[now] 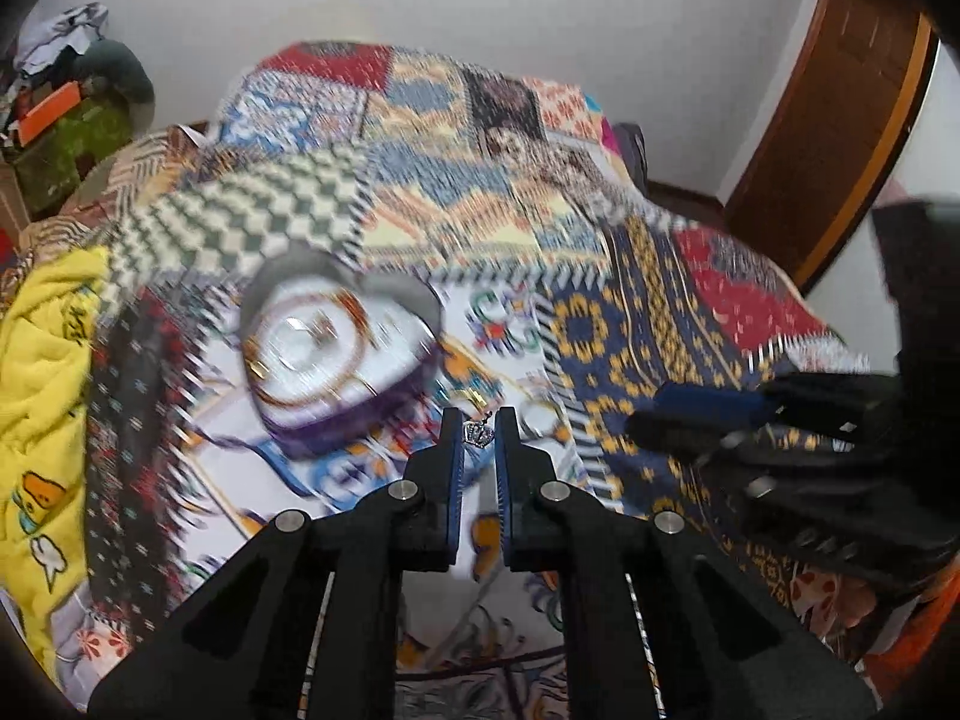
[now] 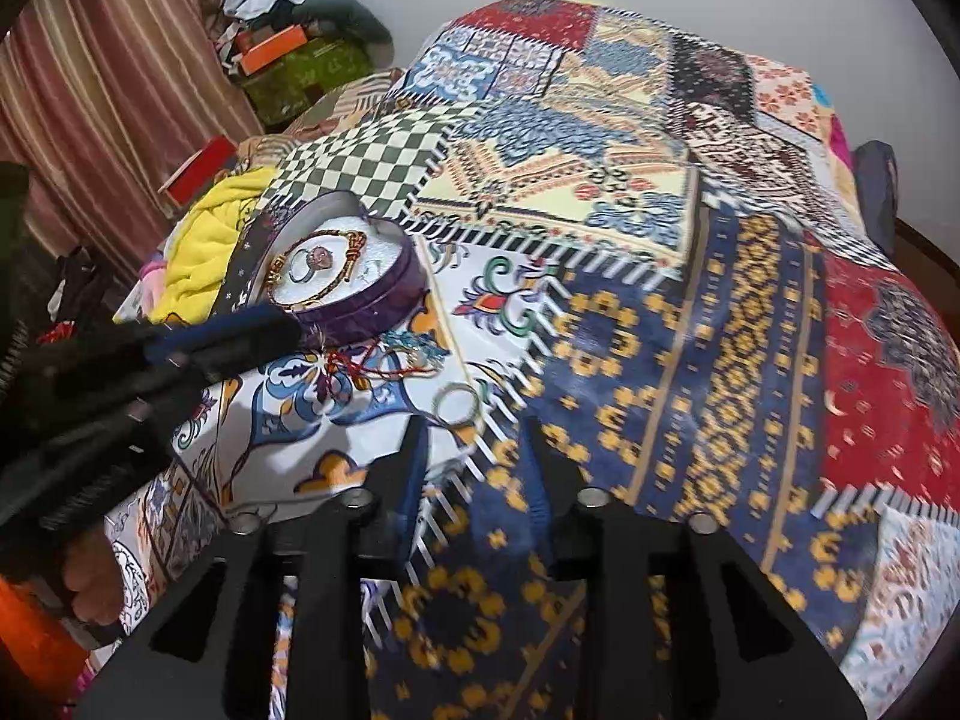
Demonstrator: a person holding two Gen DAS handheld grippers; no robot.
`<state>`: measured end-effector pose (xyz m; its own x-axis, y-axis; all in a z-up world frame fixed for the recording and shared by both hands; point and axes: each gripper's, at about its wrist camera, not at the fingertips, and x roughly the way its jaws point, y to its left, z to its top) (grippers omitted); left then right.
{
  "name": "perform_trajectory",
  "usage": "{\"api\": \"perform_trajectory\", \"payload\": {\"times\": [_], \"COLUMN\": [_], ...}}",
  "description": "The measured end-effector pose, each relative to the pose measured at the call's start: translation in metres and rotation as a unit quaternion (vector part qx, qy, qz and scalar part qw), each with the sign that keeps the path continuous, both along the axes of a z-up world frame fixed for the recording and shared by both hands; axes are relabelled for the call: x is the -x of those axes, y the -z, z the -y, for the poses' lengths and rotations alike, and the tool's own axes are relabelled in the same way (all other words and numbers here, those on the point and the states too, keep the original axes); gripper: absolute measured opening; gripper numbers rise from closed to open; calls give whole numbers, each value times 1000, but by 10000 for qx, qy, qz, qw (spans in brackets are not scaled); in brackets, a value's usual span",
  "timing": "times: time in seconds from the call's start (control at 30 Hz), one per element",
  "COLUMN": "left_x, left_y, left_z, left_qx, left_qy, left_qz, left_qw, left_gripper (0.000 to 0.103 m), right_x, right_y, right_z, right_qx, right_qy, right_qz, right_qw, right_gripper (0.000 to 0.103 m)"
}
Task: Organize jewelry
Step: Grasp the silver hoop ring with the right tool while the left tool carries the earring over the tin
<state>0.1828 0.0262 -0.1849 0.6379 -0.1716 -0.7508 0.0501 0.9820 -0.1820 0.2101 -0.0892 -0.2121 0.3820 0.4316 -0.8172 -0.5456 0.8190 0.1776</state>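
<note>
The left hand-held gripper (image 1: 478,427) pinches a small silver charm (image 1: 479,433) at its fingertips, above the bed (image 1: 630,312) and just beside the heart-shaped box (image 1: 336,348). Carry the charm over the box's white lining before releasing. The right hand-held gripper (image 2: 474,450) stands spread and empty near a loose ring (image 2: 454,405).

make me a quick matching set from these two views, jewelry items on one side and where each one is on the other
Things:
1. crown-shaped silver charm
2. pink-stone ring
3. pale green bangle
4. red thread bracelet

Places:
A. lying on the bedspread just ahead of the right gripper
B. pinched at the tips of the left gripper
C. inside the purple heart-shaped tin
D. on the bedspread just in front of the tin

Pairs: 1-B, 2-C, 3-A, 4-D
</note>
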Motion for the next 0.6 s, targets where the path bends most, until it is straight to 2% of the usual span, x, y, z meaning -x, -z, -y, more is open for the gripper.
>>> {"api": "perform_trajectory", "payload": {"times": [0.17, 0.33, 0.37, 0.5, 0.6], "left_x": [-2, -7, -8, -9, -9], "left_y": [-13, -13, -13, -10, -8], "left_z": [-19, -29, -30, -34, -35], "left_qx": [-9, 76, 85, 122, 132], "left_qy": [-152, -239, -246, -281, -301], "left_qz": [214, 268, 272, 266, 246], "left_qw": [9997, 9993, 9993, 9992, 9992], "left_gripper": [8, 8, 8, 8, 8], "right_x": [-6, -10, -8, -11, -17], "right_y": [11, 24, 23, 24, 23], "right_z": [-18, -25, -24, -17, -10], "right_qx": [186, 327, 306, 280, 48], "right_qy": [-154, -197, -186, -33, 26], "right_qz": [37, 5, 37, 46, -118], "right_qw": [9997, 9993, 9994, 9996, 9999], "right_gripper": [37, 37, 36, 20, 20]}}
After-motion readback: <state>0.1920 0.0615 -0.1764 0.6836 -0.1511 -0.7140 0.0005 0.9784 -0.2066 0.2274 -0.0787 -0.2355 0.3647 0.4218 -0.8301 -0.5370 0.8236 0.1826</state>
